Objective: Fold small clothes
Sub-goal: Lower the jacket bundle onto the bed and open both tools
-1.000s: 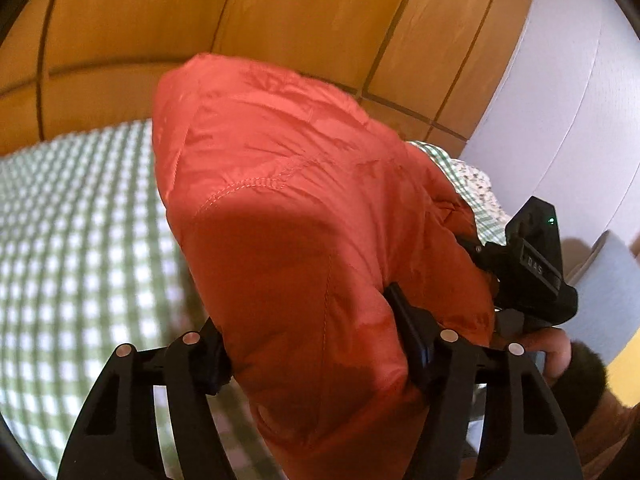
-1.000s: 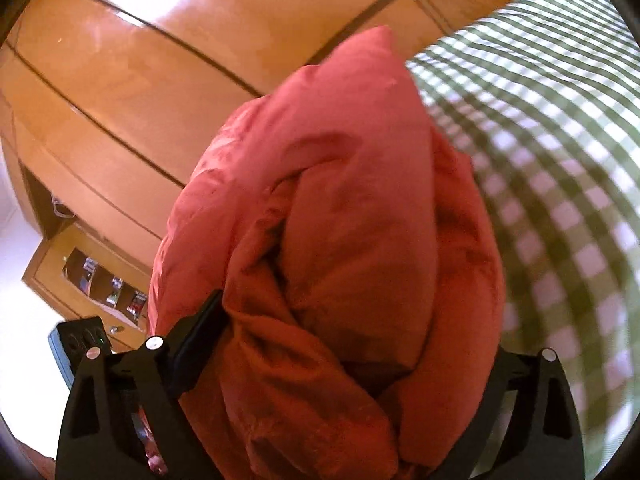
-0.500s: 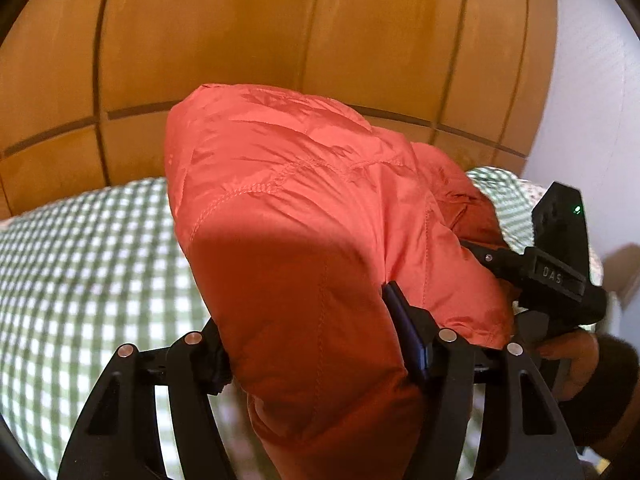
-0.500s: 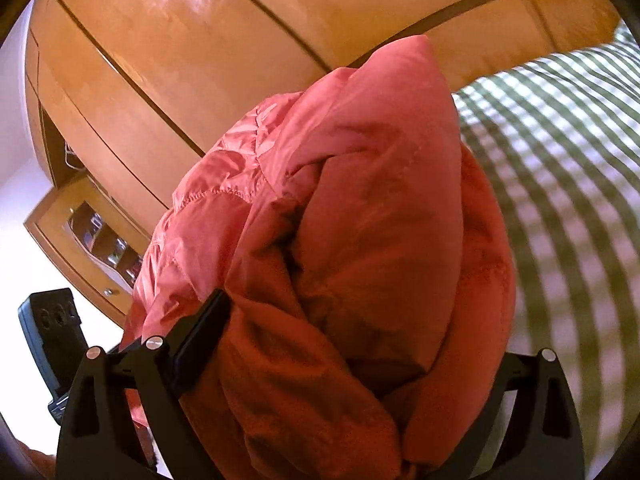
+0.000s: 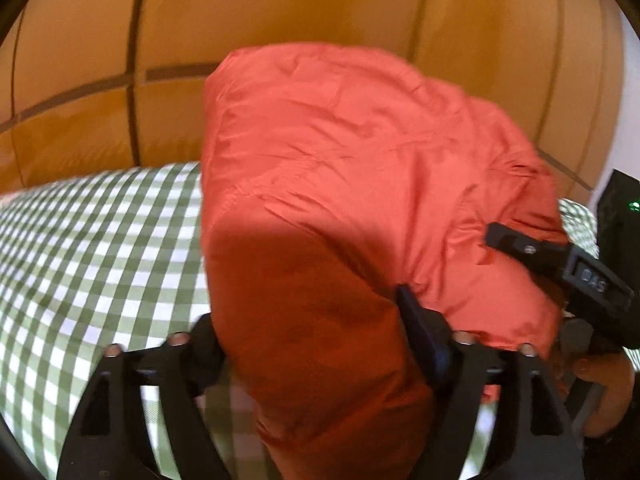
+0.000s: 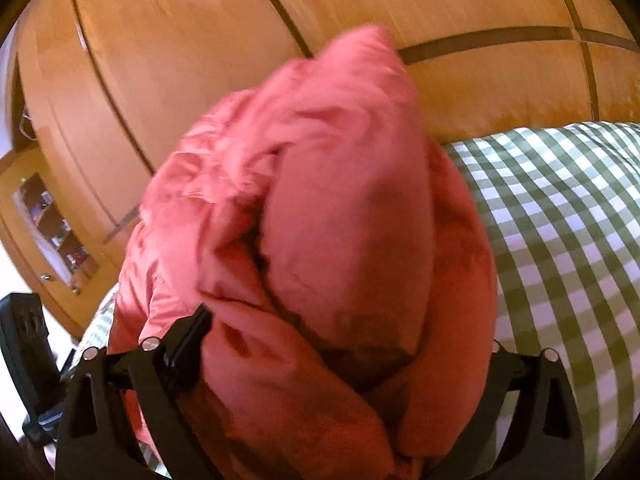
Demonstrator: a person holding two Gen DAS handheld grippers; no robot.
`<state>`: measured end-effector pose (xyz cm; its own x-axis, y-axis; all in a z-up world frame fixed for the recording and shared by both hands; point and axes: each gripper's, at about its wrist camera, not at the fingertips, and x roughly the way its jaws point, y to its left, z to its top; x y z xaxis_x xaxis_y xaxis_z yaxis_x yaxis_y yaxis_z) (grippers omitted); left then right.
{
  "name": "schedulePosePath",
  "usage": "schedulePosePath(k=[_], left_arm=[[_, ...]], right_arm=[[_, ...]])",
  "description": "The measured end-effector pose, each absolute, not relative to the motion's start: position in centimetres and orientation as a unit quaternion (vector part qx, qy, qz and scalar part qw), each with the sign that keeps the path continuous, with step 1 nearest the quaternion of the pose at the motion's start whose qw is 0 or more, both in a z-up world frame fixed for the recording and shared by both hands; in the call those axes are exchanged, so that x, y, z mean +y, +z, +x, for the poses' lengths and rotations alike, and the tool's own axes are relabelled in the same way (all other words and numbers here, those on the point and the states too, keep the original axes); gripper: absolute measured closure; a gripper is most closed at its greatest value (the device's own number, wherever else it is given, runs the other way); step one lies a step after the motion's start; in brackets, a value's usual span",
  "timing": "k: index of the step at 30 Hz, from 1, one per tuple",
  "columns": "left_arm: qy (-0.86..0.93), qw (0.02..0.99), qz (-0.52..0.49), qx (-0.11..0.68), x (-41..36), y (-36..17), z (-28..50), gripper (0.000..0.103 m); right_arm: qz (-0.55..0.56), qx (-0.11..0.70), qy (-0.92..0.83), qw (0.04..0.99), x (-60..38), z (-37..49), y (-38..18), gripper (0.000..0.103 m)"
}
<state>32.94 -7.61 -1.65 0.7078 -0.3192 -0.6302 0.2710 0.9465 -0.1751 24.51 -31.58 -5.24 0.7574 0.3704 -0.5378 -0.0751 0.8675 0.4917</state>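
Bunching up between both tools, a red-orange puffy garment (image 5: 344, 184) fills the middle of the left wrist view, held above a green-and-white checked cloth (image 5: 100, 240) that spreads from the centre out toward 9 o'clock. The left gripper (image 5: 316, 344) has its two black fingers pressed into the fabric from either side, clamped on a thick fold that hangs down toward 6 o'clock. At 3 o'clock in that view the right gripper (image 5: 532, 250) reaches in, one of its fingers lying against the garment's far edge, with a bare hand (image 5: 604, 380) holding its body at about 4 o'clock. Behind the bundle, from 9 through 12 to 2 o'clock, stand glossy wooden panels (image 5: 320, 8) with dark seams. In the right wrist view the garment (image 6: 320, 220) shows pinker and folded over itself in several soft layers; the right gripper (image 6: 344, 344) is closed on this wad, its left finger visible at 8 o'clock and its right finger mostly buried under cloth at 4 o'clock. The checked cloth (image 6: 560, 220) lies toward 3 o'clock, and the wooden panels (image 6: 200, 40) fill 10 to 2 o'clock. At 8 o'clock a black device (image 6: 24, 344) shows at the frame edge; whether it belongs to the other tool cannot be told. Both views are slightly blurred.
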Motion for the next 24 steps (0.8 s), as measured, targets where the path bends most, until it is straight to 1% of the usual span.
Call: schedulePosePath(k=[1, 3, 6, 12, 13, 14, 19, 24], left_arm=[[-0.155, 0.919, -0.052, 0.359, -7.1, -2.2, 33.7, 0.01], [-0.164, 0.913, -0.074, 0.366, -6.6, -2.6, 33.9, 0.008], [-0.154, 0.919, -0.075, 0.354, -6.3, -2.4, 33.2, 0.005], [-0.119, 0.953, -0.061, 0.273, -5.7, -0.4, 27.9, 0.004], [-0.116, 0.956, -0.059, 0.263, -5.7, -0.2, 27.0, 0.004], [-0.109, 0.958, -0.053, 0.26, -6.0, -0.1, 26.2, 0.004], [-0.074, 0.962, -0.021, 0.261, -6.4, 0.0, 25.1, 0.004], [-0.057, 0.959, -0.007, 0.277, -6.0, 0.0, 24.1, 0.004]], right_arm=[[0.236, 0.333, 0.124, 0.904, -31.7, 24.8, -5.6, 0.002], [0.252, 0.337, 0.129, 0.898, -32.2, 24.9, -6.1, 0.002], [0.246, 0.327, 0.125, 0.904, -32.2, 24.0, -5.9, 0.002], [0.261, 0.243, 0.09, 0.93, -33.5, 18.1, -4.0, 0.002], [0.267, 0.237, 0.072, 0.931, -33.9, 18.3, -3.6, 0.002], [0.271, 0.244, 0.026, 0.931, -34.6, 17.7, -3.8, 0.002], [0.274, 0.279, -0.084, 0.916, -35.8, 17.6, -4.6, 0.002], [0.238, 0.254, -0.11, 0.931, -34.1, 15.3, -2.9, 0.002]])
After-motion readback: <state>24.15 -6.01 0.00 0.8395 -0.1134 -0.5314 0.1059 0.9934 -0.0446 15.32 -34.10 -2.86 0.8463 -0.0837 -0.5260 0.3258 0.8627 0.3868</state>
